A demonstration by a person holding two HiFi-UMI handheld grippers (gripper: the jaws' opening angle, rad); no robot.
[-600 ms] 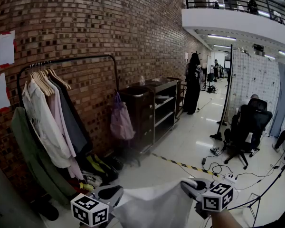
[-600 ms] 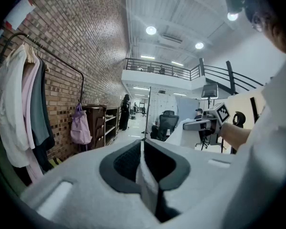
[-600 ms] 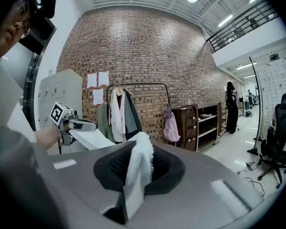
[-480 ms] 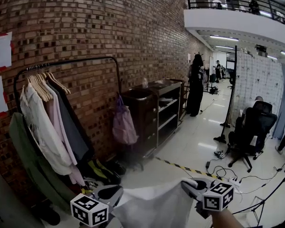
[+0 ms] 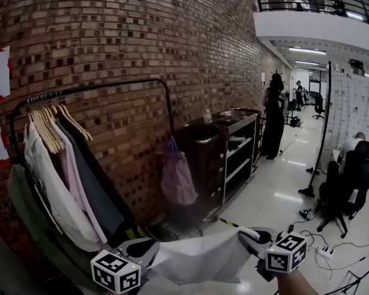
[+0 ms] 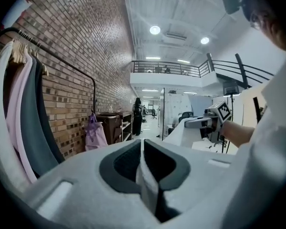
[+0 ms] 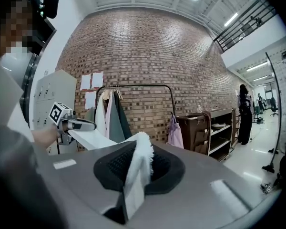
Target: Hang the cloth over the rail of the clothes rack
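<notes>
The white cloth [image 5: 197,260] hangs stretched in the air between the two grippers, low in front of the clothes rack [image 5: 92,89] (its rail carries garments [image 5: 61,183] on hangers). The left gripper [image 5: 140,249] has its fingers [image 6: 119,168] clamped on one edge of the cloth. The right gripper [image 5: 253,238] pinches the frayed opposite edge between its fingers [image 7: 164,168].
</notes>
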